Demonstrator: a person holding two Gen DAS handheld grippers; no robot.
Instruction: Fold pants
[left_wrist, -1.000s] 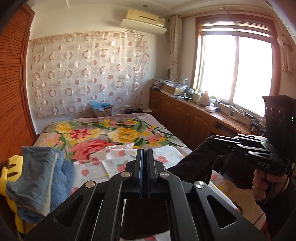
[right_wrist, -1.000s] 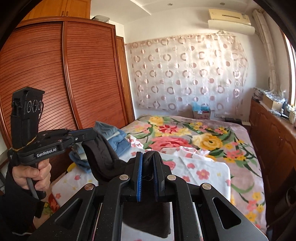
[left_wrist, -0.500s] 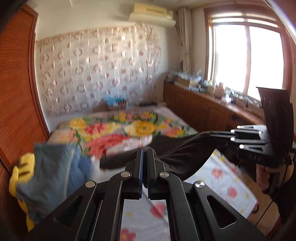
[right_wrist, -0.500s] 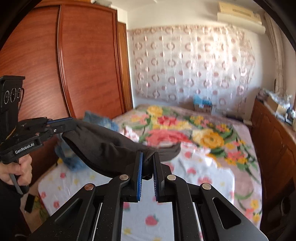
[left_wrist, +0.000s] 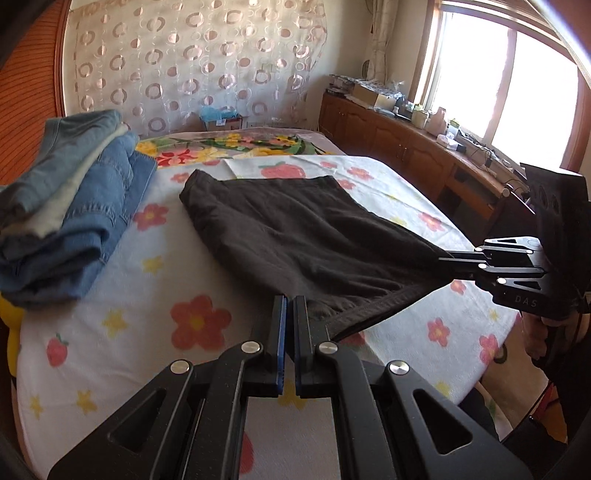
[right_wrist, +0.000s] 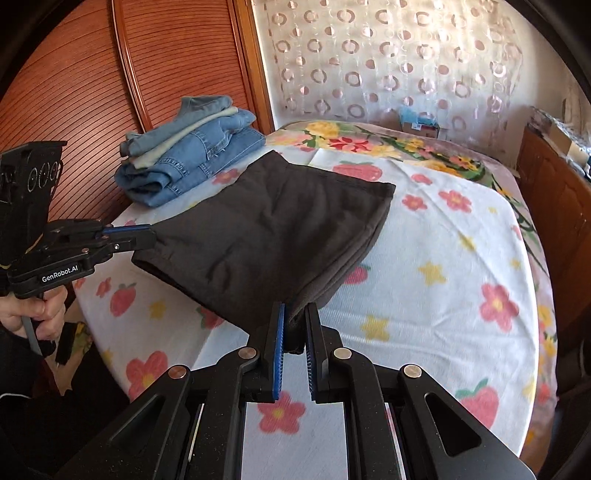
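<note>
place: home bedroom | evidence: bed (right_wrist: 461, 295) with flower-and-strawberry sheet fills frame centre | slatted wooden wardrobe doors (right_wrist: 166, 66) upper left of right view | ring-patterned curtain (left_wrist: 192, 66) across the top | sunlit window (left_wrist: 517, 81) upper right above cluttered wooden cabinets (left_wrist: 399, 144) | folded jeans stack (left_wrist: 70, 206) left edge

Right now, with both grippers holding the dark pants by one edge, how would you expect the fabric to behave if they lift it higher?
The dark pants look soft and floppy: the edge sags between the left gripper and right gripper. They would probably drape rather than hold shape. They seem light, since the pinched corners carry them without visible strain.
</note>
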